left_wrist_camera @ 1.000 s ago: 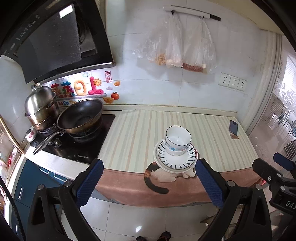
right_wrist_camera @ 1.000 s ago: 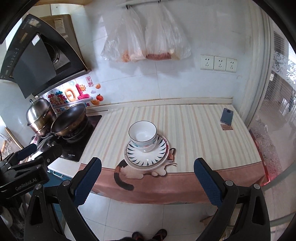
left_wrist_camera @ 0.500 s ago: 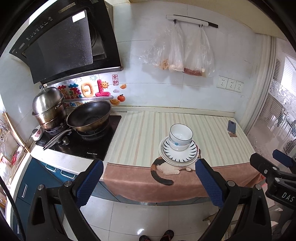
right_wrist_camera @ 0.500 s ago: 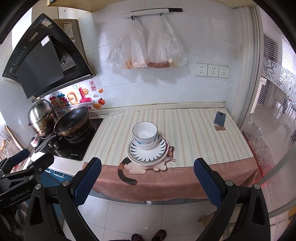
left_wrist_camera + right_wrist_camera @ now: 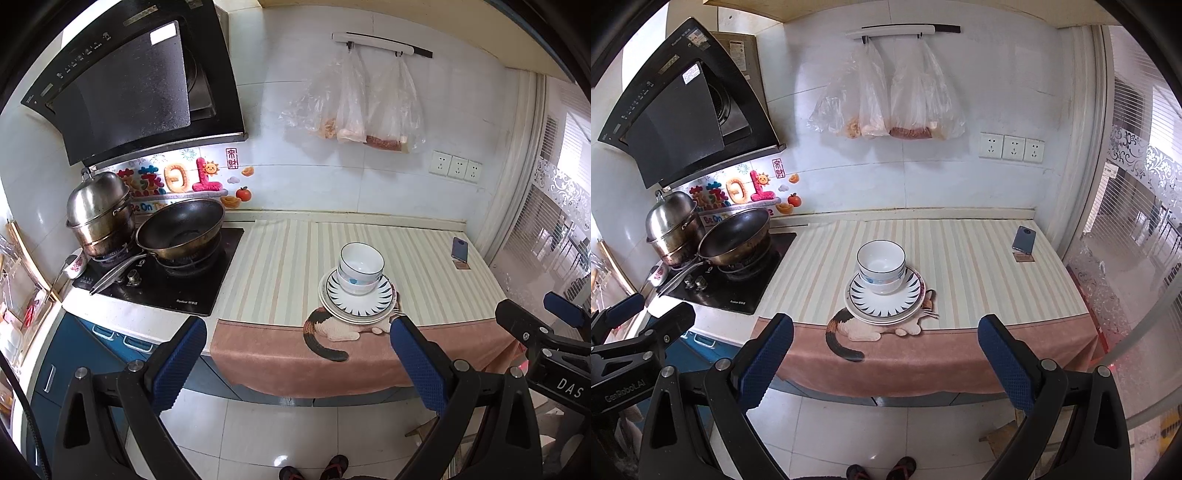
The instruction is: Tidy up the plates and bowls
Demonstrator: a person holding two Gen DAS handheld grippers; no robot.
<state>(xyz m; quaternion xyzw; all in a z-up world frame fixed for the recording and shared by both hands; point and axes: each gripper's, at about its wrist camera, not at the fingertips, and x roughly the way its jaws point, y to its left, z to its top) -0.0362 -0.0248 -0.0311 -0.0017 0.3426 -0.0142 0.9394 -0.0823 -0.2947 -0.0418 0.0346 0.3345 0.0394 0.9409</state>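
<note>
Bowls (image 5: 361,266) nest on stacked plates (image 5: 357,301), saving counter (image 5: 280,258) space. Both grippers, left (image 5: 295,360) and right (image 5: 884,356), gape empty, well short of the plates.

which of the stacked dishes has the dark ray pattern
The top plate, directly under the bowls. Dark rays fan around its rim, while the plate beneath it shows only a plain white edge.
</note>
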